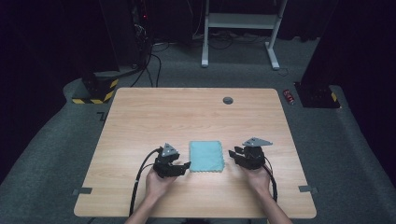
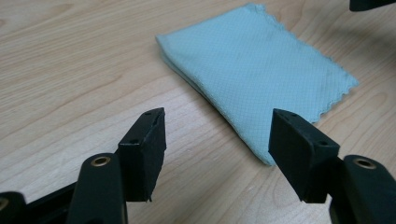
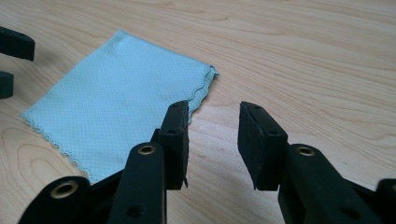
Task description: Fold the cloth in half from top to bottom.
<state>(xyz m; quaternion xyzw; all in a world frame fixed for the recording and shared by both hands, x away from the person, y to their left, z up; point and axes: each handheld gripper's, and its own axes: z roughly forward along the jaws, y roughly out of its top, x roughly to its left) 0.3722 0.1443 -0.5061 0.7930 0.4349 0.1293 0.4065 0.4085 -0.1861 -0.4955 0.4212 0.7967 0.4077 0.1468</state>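
Lying flat, folded pale-blue cloth (image 1: 206,156) with scalloped edge; both grippers' jaws open, empty.

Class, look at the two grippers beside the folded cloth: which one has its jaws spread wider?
The left gripper: its jaws gape wide toward the blue cloth, while the right gripper shows a narrower gap.

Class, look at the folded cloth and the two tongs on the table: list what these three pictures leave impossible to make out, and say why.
- How many layers the cloth has: the left gripper view shows a doubled fold edge, but the top layer hides the rest.
- Its underside: it lies flat on the table.
- The small round thing near the table's far edge: too small in the high view.
- The red object on the floor: too small.
- Left tongs and right tongs: bodies cut off by the bottom edge.
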